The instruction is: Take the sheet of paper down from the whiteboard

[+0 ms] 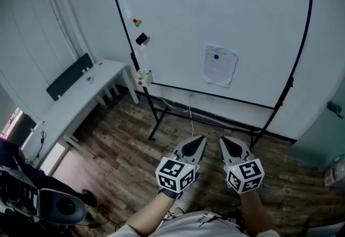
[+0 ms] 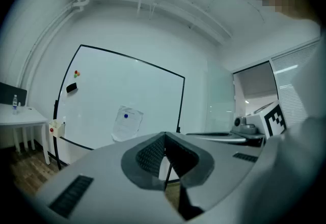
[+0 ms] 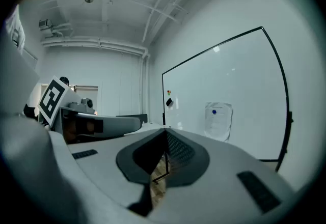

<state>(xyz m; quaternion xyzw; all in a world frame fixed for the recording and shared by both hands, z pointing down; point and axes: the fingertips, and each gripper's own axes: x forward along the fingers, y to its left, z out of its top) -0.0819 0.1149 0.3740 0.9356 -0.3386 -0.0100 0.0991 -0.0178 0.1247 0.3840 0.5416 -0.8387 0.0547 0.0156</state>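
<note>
- Left gripper: your jaws meet at the tips with nothing between them. You hold it level and low in front of you, nose toward the whiteboard.
- Right gripper: your jaws are likewise closed tip to tip and empty. It sits just beside the left gripper, the two noses near each other but apart.
- Sheet of paper: it hangs flat on the whiteboard, in the lower half and right of centre, well apart from both grippers. Its edges look slightly crinkled.
- Blue magnet: it sits on the sheet near the top edge, at about mid-width.
- Black eraser: it clings to the board near the left frame, with a small cluster of coloured magnets just above it.
- Small box: it is mounted at the lower left corner of the board frame.
- White table: it stands to the left of the board, against the wall, on the wooden floor.
</note>
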